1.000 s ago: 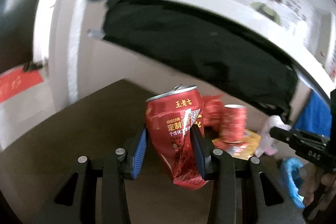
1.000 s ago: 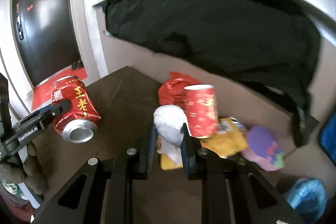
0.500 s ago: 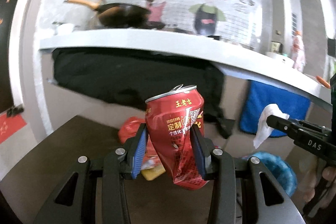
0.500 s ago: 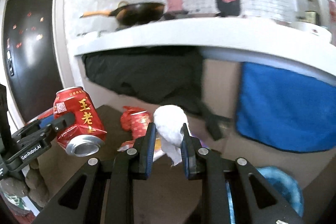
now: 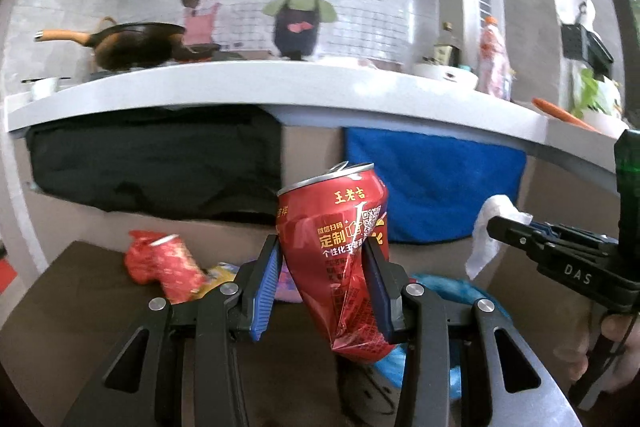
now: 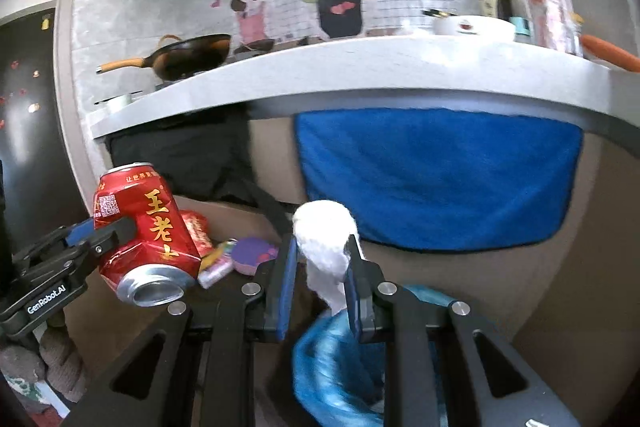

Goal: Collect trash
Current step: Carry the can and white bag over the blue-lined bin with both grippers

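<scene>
My left gripper [image 5: 322,285] is shut on a dented red drink can [image 5: 340,247] and holds it in the air; the can also shows at the left of the right wrist view [image 6: 148,239]. My right gripper [image 6: 320,285] is shut on a crumpled white tissue [image 6: 326,247], which also shows in the left wrist view [image 5: 490,231]. A bin lined with a blue bag [image 6: 332,359] sits just below the right gripper and partly behind the can in the left wrist view [image 5: 452,291].
On the dark brown table [image 5: 76,299] lie a red paper cup [image 5: 176,267], a red wrapper [image 6: 196,227], a yellow packet [image 5: 218,275] and a purple lid [image 6: 254,253]. A grey counter [image 6: 360,71] with black and blue cloths hung under it runs behind.
Both grippers have lifted and swung to the right with their loads. The table trash has slid left and down in view, and the blue-lined bin is now under the grippers.
</scene>
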`<state>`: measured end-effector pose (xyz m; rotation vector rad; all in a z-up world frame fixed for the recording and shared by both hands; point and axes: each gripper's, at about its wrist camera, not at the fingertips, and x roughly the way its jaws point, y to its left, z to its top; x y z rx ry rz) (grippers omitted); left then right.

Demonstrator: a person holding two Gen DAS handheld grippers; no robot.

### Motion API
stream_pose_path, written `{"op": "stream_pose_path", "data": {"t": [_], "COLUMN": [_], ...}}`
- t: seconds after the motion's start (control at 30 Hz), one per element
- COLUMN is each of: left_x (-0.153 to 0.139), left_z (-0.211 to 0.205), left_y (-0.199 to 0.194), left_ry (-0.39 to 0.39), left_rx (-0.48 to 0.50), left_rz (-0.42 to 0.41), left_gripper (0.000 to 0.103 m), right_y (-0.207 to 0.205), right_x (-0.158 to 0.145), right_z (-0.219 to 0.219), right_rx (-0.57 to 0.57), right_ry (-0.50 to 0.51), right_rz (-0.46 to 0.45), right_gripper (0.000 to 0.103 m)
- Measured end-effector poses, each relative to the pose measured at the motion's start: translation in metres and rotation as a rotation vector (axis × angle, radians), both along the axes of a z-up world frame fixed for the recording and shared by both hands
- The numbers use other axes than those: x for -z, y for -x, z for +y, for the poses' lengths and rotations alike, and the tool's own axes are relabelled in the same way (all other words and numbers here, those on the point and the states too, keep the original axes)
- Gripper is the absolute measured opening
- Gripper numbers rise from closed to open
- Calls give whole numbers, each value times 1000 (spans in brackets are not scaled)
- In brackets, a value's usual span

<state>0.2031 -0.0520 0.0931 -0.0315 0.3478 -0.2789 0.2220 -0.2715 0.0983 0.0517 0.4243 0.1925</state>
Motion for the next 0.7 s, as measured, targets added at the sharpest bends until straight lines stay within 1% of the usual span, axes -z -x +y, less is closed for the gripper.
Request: {"op": "stream_pose_path", "data": {"t": [0.17, 0.33, 0.57, 0.7], "left_x": [15, 32, 58, 81], "left_z": [-31, -54, -77, -92], "left_y": [-6, -22, -42, -55], "left_ry": [-24, -26, -16, -21], "left_rx": [49, 86, 137, 167], "left_rz": [35, 82, 147, 208], "left_gripper": [42, 42, 42, 42], "right_y": [5, 4, -10, -19], "right_x": [12, 30, 66, 85], "right_z": [-26, -46, -66, -70], "right_rx": [46, 81, 105, 110], "right_ry": [12, 10, -29, -41], "right_rz": [9, 35, 105, 144], "right_gripper": [20, 20, 20, 20]}}
